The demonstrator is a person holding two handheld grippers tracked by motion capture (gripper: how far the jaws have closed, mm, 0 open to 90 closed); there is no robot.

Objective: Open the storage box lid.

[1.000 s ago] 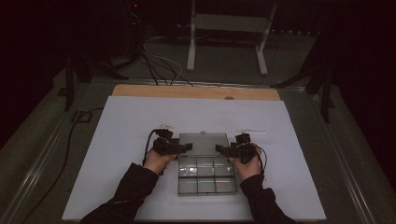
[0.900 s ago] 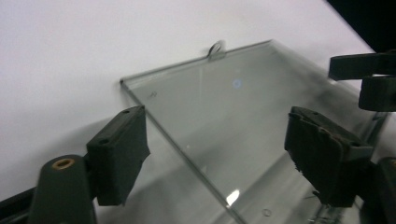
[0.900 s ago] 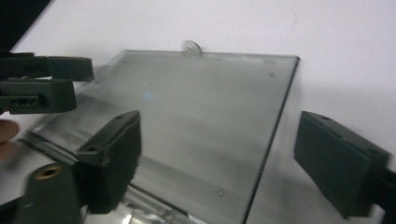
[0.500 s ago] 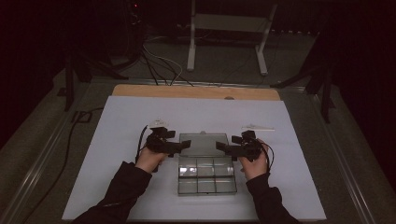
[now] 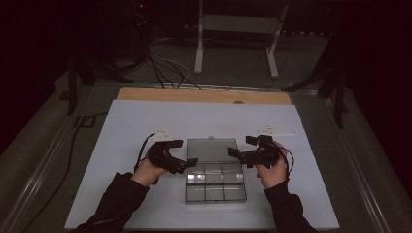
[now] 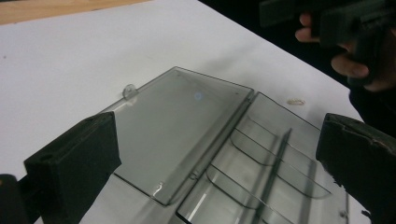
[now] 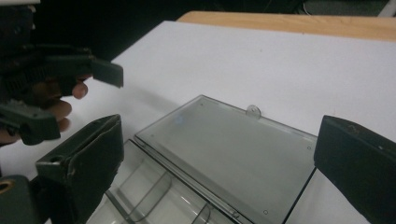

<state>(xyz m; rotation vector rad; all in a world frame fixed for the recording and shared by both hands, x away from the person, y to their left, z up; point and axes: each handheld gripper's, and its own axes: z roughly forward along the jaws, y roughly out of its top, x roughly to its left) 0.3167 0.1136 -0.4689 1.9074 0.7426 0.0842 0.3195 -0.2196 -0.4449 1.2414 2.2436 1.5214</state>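
The left gripper (image 5: 190, 164) is held just above the left edge of the clear compartment box (image 5: 215, 183), its jaws spread wide and having just been opening, with nothing clamped between them; in the left gripper view the box is seen through the gap, untouched by either pad. The right gripper (image 5: 235, 154) is poised on the opposite side in the same way, jaws likewise apart after just opening, and nothing is pinched there either. The box is found lying flat on the white sheet (image 5: 121, 131) near the front middle of the table, its lid (image 5: 212, 150) folded fully back and resting on the sheet beyond the divided tray, with a small latch tab (image 6: 129, 89) standing up at the lid's far edge. Several risks can be judged from this. The plastic is thin, smooth and light, so the whole box could be pushed across the sheet if one gripper is brought in before the other. The lid could be twisted at its hinge if it is lifted from one corner alone. Because the walls are transparent and the lighting dim, an edge could be misjudged and a jaw closed on air or on a divider. A tiny pale object (image 6: 295, 101) lies just beside the tray and could be knocked away.
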